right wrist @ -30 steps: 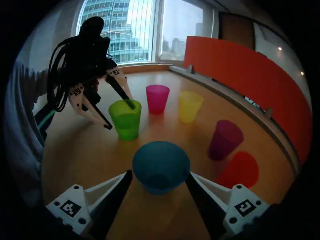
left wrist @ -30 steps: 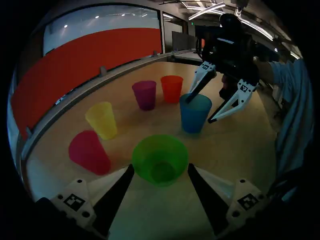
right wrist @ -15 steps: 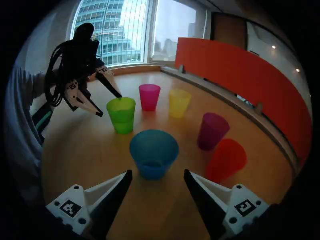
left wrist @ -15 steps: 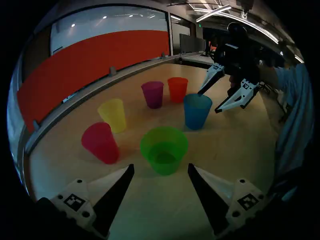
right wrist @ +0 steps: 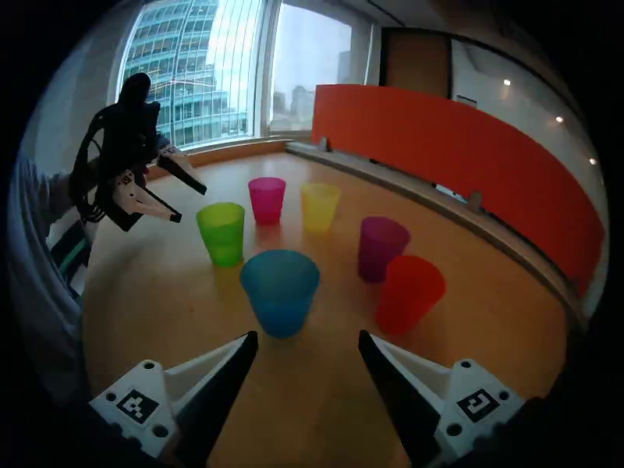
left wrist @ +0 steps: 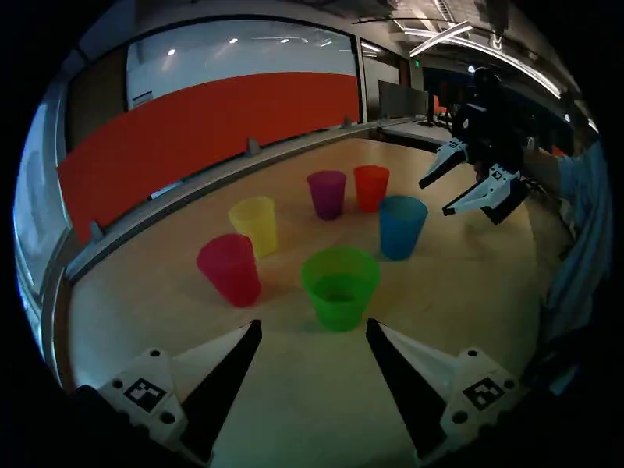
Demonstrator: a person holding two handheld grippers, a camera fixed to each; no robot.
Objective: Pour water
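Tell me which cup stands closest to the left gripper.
The green cup, just ahead of the open left gripper and centred between its fingers. The pink cup and blue cup stand farther off.

The left gripper view is dim and cool. Ceiling strips far beyond the jaws give most of the light, and small spots reflect in the glass up left of them. The green cup just ahead of the jaws throws only a soft, faint shadow on the table. The right gripper view is brighter and warmer: windows beyond the jaws glare nearly white in places, turning the left gripper into a dark silhouette. Both views bow straight lines near their edges, where detail softens.
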